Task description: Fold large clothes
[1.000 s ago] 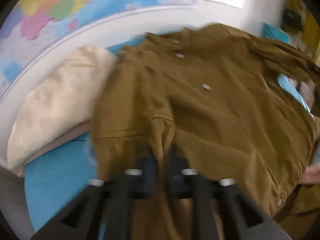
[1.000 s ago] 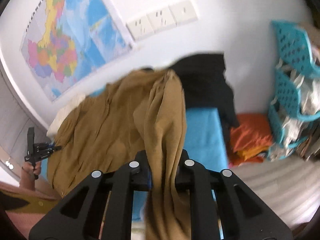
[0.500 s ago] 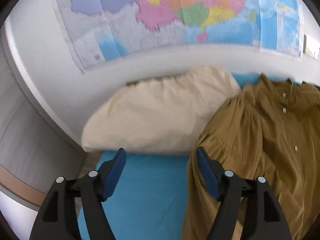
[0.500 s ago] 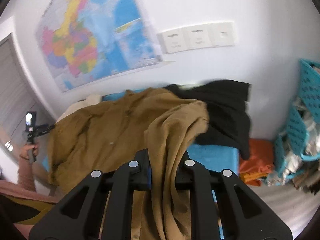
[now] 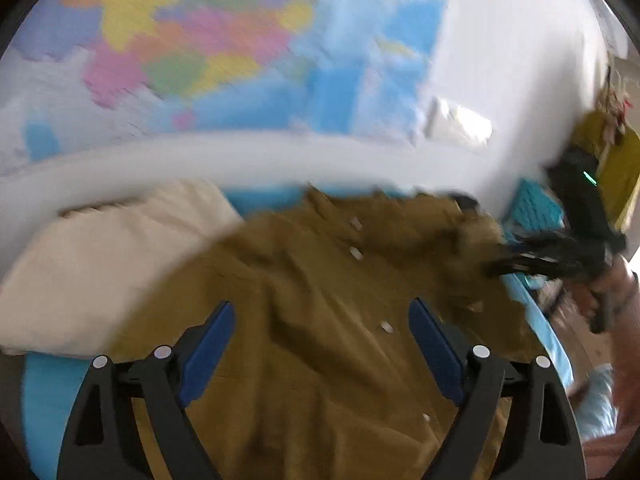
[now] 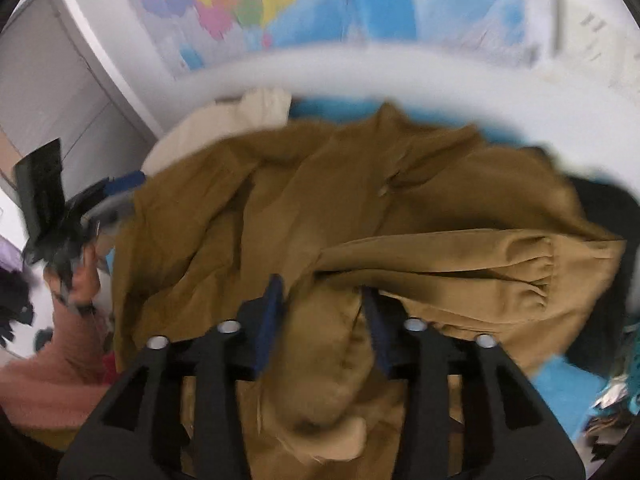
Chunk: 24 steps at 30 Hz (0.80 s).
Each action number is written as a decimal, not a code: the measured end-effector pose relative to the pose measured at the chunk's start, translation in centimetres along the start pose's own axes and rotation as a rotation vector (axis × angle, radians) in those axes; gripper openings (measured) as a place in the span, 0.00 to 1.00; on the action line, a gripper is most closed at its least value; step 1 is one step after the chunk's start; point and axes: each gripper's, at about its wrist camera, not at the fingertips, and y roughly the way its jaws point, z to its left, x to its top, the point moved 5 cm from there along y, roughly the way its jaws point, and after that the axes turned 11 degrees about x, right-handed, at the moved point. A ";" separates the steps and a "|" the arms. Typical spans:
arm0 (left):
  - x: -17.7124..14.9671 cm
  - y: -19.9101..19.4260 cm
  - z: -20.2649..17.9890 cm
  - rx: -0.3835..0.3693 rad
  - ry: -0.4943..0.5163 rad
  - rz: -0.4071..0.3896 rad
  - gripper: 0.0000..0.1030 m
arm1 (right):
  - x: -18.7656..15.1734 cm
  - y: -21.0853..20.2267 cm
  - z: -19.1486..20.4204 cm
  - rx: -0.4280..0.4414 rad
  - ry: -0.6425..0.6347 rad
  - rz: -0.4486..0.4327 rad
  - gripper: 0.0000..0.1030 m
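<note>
Across the blue bed (image 5: 44, 408), beside the cream pillow (image 5: 92, 272), we had the brown shirt (image 5: 320, 360) spread button-side up so its sleeves could be folded inward, and our left gripper (image 5: 320, 364) hovered over it with jaws wide apart and empty. Our right gripper (image 6: 322, 320) had its jaws part-open around the sleeve (image 6: 460, 276), which lay across the shirt's body; whether it gripped, we could not tell. Half a second earlier that sleeve hung clamped and lifted, while the left gripper faced the pillow.
</note>
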 end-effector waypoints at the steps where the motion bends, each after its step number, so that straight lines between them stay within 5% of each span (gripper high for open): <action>1: -0.6 0.8 -1.0 -0.019 0.017 0.026 0.83 | 0.1 1.1 -0.4 0.010 0.020 0.023 0.58; 9: -4.9 6.4 -9.1 -0.208 0.152 0.210 0.91 | -0.9 -0.6 -3.2 0.014 0.043 -0.078 0.69; 15: -8.4 10.7 -15.5 -0.212 0.288 0.327 0.91 | -5.6 -1.3 -7.7 -0.143 0.032 -0.091 0.68; 17: -9.0 11.7 -15.9 -0.207 0.291 0.350 0.66 | -6.8 -0.7 -8.8 -0.198 0.018 -0.076 0.67; 18: -9.1 11.8 -15.8 -0.215 0.291 0.358 0.40 | -7.4 -0.5 -9.3 -0.207 0.020 -0.075 0.67; 19: -8.9 11.7 -15.4 -0.215 0.292 0.353 0.26 | -8.0 -0.3 -9.8 -0.215 0.017 -0.070 0.67; 21: -7.8 10.9 -13.9 -0.220 0.277 0.316 0.16 | -8.8 -0.2 -10.5 -0.241 -0.001 -0.073 0.70; 24: -4.7 9.2 -8.8 -0.173 0.176 0.253 0.14 | -9.4 -0.4 -11.1 -0.247 -0.038 -0.082 0.70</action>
